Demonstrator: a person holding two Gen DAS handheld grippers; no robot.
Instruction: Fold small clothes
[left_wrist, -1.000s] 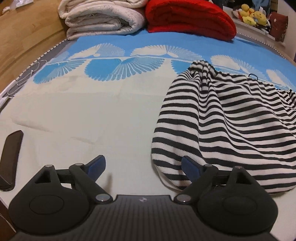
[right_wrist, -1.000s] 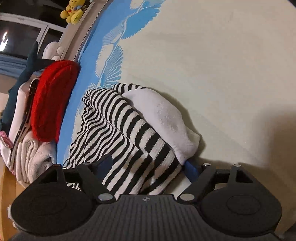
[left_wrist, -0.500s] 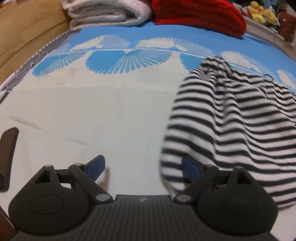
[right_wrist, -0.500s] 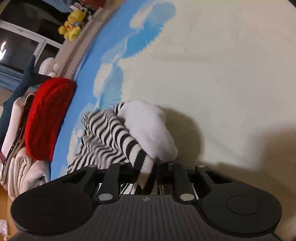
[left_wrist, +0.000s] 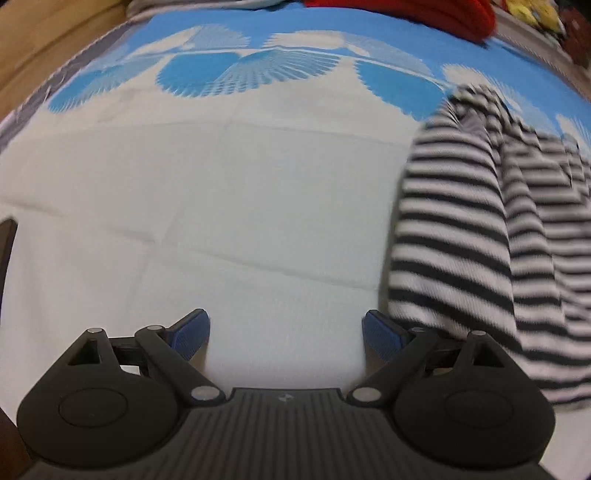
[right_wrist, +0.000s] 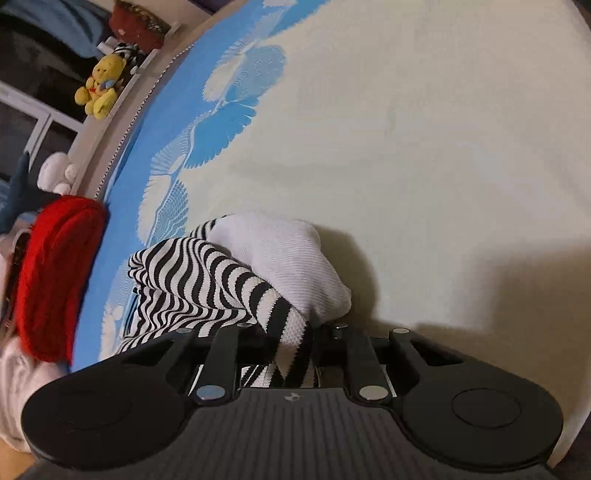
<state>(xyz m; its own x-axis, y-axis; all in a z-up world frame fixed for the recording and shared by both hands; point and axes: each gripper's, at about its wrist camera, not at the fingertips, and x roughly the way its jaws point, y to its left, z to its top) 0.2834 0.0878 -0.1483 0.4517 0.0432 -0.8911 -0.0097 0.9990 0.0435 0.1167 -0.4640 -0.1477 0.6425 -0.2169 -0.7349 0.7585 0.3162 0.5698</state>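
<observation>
while the right gripper (right_wrist: 291, 354) pinches the stripy top (right_wrist: 207, 288) on the bed (right_wrist: 406, 147), the left gripper (left_wrist: 286, 334) waits wide open beside it — the fold looks just begun — next, grab another edge.

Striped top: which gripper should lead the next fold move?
Right. The right gripper is already shut on the striped top; the left gripper is open over bare bedspread, beside it.

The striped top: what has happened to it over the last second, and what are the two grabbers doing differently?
The right gripper has shut on the striped top, which it straddled open before, and is pulling it up. In the left view the striped top slid rightward. The left gripper stayed open and empty over the bedsheet.
</observation>
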